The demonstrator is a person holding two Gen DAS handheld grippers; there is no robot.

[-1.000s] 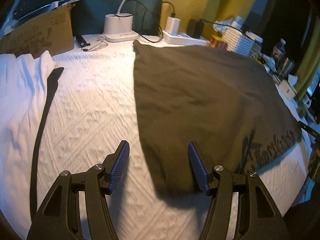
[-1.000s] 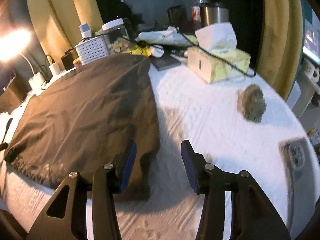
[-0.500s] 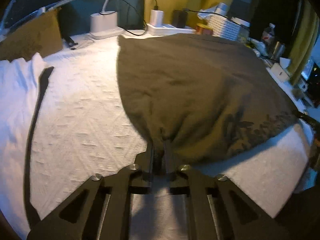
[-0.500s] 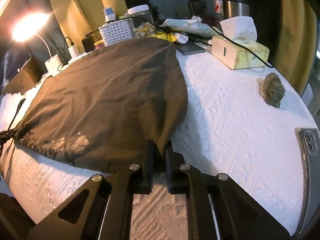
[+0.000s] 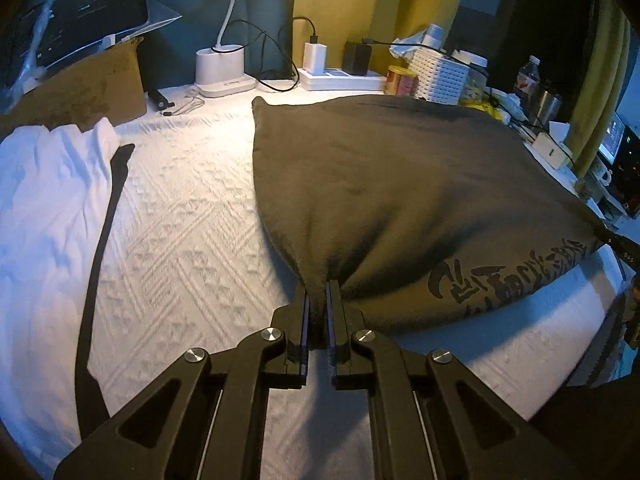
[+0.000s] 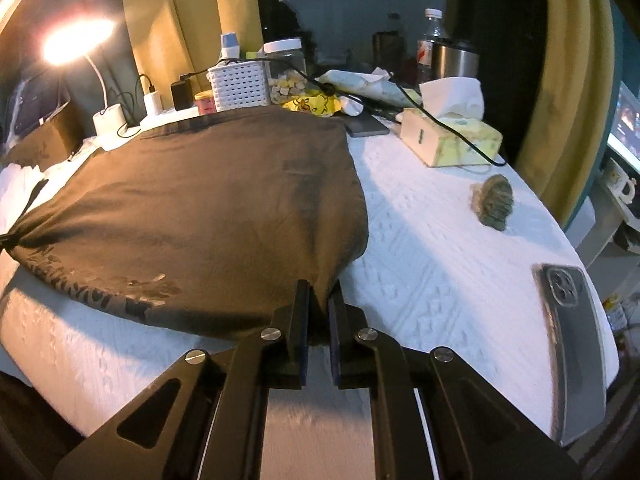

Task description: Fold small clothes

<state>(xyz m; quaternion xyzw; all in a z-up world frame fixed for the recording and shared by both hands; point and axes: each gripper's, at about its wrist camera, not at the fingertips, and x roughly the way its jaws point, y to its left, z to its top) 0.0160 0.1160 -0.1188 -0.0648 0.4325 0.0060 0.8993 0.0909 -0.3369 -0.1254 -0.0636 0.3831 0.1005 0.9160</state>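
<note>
A dark olive garment (image 5: 392,184) with black printed lettering near its front hem lies spread on the white textured table cover (image 5: 180,240). My left gripper (image 5: 318,292) is shut on the garment's near left corner, and the cloth bunches into folds at the pads. In the right wrist view the same garment (image 6: 200,208) stretches leftward, with my right gripper (image 6: 319,294) shut on its near right corner. Both corners are lifted slightly off the cover, and the hem between them hangs taut. The far edge still rests on the table.
A white cloth (image 5: 44,200) and a black strap (image 5: 100,248) lie left. A lamp base (image 5: 220,68), power strip (image 5: 340,76), white basket (image 6: 239,82), tissue box (image 6: 452,140), a small green-brown lump (image 6: 494,202) and a phone (image 6: 572,344) ring the garment.
Both grippers went from open beside the garment's near corners to shut on them, then lifted and pulled the front hem, so the cloth now bunches and stretches between them.
</note>
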